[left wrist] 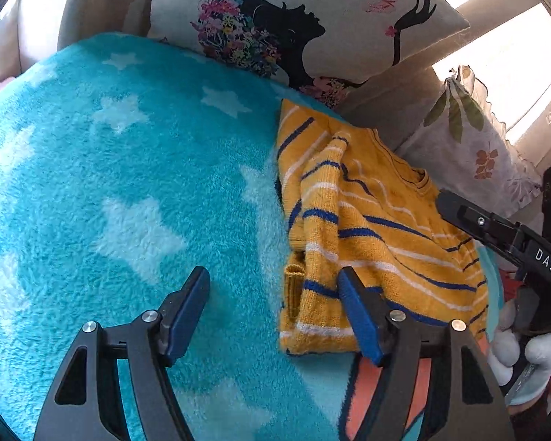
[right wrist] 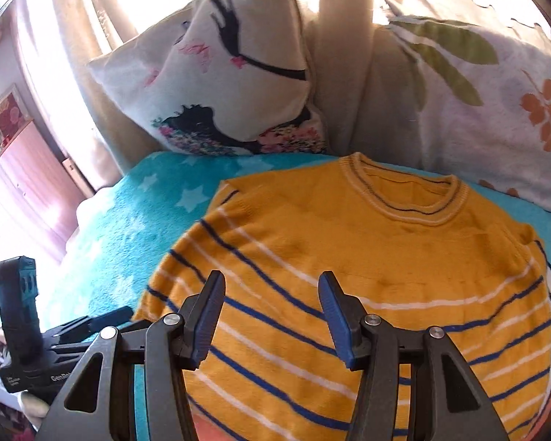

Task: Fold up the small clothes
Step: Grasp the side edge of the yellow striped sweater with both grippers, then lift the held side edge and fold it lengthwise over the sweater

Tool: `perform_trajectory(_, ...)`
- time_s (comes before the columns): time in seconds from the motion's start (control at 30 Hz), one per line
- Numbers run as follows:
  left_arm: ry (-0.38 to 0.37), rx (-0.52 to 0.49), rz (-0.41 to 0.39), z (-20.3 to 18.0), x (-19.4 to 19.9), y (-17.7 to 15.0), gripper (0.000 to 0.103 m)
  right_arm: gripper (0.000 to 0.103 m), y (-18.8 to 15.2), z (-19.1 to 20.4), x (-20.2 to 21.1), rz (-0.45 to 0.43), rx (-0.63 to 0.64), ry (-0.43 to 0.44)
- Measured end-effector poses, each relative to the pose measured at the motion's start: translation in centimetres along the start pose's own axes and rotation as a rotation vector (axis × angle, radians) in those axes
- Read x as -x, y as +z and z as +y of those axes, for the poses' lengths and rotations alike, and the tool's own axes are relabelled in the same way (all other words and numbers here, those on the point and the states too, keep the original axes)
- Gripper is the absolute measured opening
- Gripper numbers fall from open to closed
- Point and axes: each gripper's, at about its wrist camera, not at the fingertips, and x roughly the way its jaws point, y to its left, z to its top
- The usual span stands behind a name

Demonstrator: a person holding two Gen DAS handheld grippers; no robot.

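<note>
We count one sweater (right wrist: 367, 279), yellow with blue and white stripes, and just the one. Under it we see one turquoise blanket (left wrist: 128, 191) with white stars; in the left wrist view we make out about seven stars, some cut off at the edge. Behind, we count two pillows: one printed pillow (left wrist: 312, 25) with a dark silhouette and flowers, and one leaf-patterned pillow (right wrist: 488, 110). We have two grippers here, the left gripper (left wrist: 275, 308) and the right gripper (right wrist: 272, 316), two blue-padded fingers each. One gloved hand (left wrist: 525, 356) shows.
</note>
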Motion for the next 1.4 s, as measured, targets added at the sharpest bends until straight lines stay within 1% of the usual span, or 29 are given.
perform_trajectory(0.03, -0.027, 0.016, 0.004, 0.2, -0.1, -0.1, 0.075, 0.062, 0.3, 0.7, -0.5, 0.016, 0.009, 0.028)
perform_trajectory(0.1, -0.048, 0.024, -0.014, 0.3, 0.0, -0.2, 0.076, 0.065, 1.1, 2.3, -1.8, 0.059, 0.025, 0.077)
perform_trajectory(0.17, -0.085, 0.04, -0.022, 0.4, 0.1, -0.5, 0.079, 0.066, 1.7, 3.5, -3.4, 0.107, 0.033, 0.106)
perform_trajectory(0.23, -0.121, 0.065, -0.03, 0.4, 0.0, -0.8, 0.081, 0.067, 2.3, 4.5, -5.1, 0.144, 0.043, 0.087)
perform_trajectory(0.3, -0.133, 0.082, -0.048, 0.4, 0.0, -1.0, 0.08, 0.067, 2.9, 5.4, -7.1, 0.191, 0.065, 0.055)
perform_trajectory(0.33, -0.143, 0.09, -0.054, 0.4, 0.0, -1.1, 0.079, 0.067, 3.1, 5.7, -8.0, 0.215, 0.07, 0.036)
perform_trajectory(0.37, -0.161, 0.098, -0.057, 0.4, 0.0, -1.2, 0.073, 0.068, 3.3, 6.1, -9.1, 0.248, 0.077, 0.017)
perform_trajectory(0.4, -0.191, 0.103, -0.039, 0.4, -0.3, -1.4, 0.042, 0.068, 3.4, 6.5, -10.2, 0.282, 0.085, 0.0)
perform_trajectory(0.43, -0.228, 0.111, -0.001, 0.5, -0.9, -1.5, 0.024, 0.069, 3.4, 6.7, -11.0, 0.307, 0.093, -0.016)
perform_trajectory(0.47, -0.233, 0.125, -0.001, 0.6, -1.1, -1.7, 0.024, 0.071, 3.5, 7.1, -11.8, 0.327, 0.105, -0.03)
perform_trajectory(0.53, -0.246, 0.132, -0.021, 0.7, -0.9, -1.9, 0.024, 0.081, 3.6, 8.4, -13.2, 0.367, 0.153, -0.064)
perform_trajectory(0.57, -0.255, 0.141, -0.022, 0.9, -0.9, -1.9, 0.024, 0.083, 3.6, 8.9, -13.7, 0.377, 0.177, -0.084)
perform_trajectory(0.63, -0.274, 0.164, -0.019, 1.2, -1.1, -1.9, 0.024, 0.091, 3.4, 10.1, -14.8, 0.41, 0.233, -0.13)
perform_trajectory(0.73, -0.295, 0.185, -0.015, 1.6, -1.2, -1.9, 0.025, 0.093, 2.6, 11.9, -16.5, 0.448, 0.345, -0.24)
perform_trajectory(0.77, -0.301, 0.191, -0.015, 1.7, -1.2, -2.0, 0.026, 0.093, 2.5, 12.3, -16.6, 0.402, 0.389, -0.203)
perform_trajectory(0.87, -0.343, 0.205, -0.013, 2.0, -1.2, -2.0, 0.035, 0.091, 2.8, 12.2, -16.8, 0.414, 0.367, -0.193)
perform_trajectory(0.93, -0.359, 0.187, -0.016, 1.7, -1.2, -2.0, 0.046, 0.087, 2.9, 12.1, -16.7, 0.408, 0.379, -0.189)
perform_trajectory(0.97, -0.355, 0.165, -0.018, 1.3, -1.2, -1.9, 0.049, 0.085, 2.8, 12.1, -16.6, 0.4, 0.386, -0.19)
perform_trajectory(1.0, -0.343, 0.146, -0.02, 0.9, -1.2, -1.8, 0.051, 0.08, 2.8, 12.0, -16.4, 0.391, 0.394, -0.191)
perform_trajectory(1.07, -0.329, 0.136, -0.025, 0.6, -1.3, -1.9, 0.052, 0.072, 2.6, 11.7, -15.8, 0.378, 0.413, -0.193)
perform_trajectory(1.1, -0.326, 0.137, -0.025, 0.6, -1.3, -1.9, 0.052, 0.064, 2.5, 11.5, -15.4, 0.371, 0.416, -0.195)
perform_trajectory(1.13, -0.326, 0.145, -0.023, 0.7, -1.3, -1.8, 0.051, 0.056, 2.3, 11.5, -15.1, 0.365, 0.425, -0.204)
perform_trajectory(1.17, -0.32, 0.154, -0.017, 0.8, -1.4, -1.8, 0.048, 0.054, 1.7, 11.6, -14.5, 0.359, 0.438, -0.209)
perform_trajectory(1.2, -0.298, 0.161, -0.007, 0.9, -1.5, -1.7, 0.033, 0.048, 1.5, 11.6, -14.2, 0.352, 0.452, -0.21)
perform_trajectory(1.23, -0.292, 0.167, 0.004, 1.0, -1.8, -1.5, 0.022, 0.041, 1.2, 11.6, -13.9, 0.345, 0.464, -0.215)
perform_trajectory(1.27, -0.308, 0.18, 0.014, 1.1, -2.2, -1.2, 0.022, 0.038, 1.0, 11.7, -13.5, 0.334, 0.475, -0.221)
perform_trajectory(1.33, -0.318, 0.2, 0.024, 1.5, -2.0, -1.2, 0.02, 0.028, 0.3, 11.6, -12.5, 0.307, 0.48, -0.219)
perform_trajectory(1.4, -0.304, 0.191, 0.024, 1.3, -1.6, -1.3, 0.02, 0.024, 0.0, 11.2, -11.2, 0.28, 0.466, -0.204)
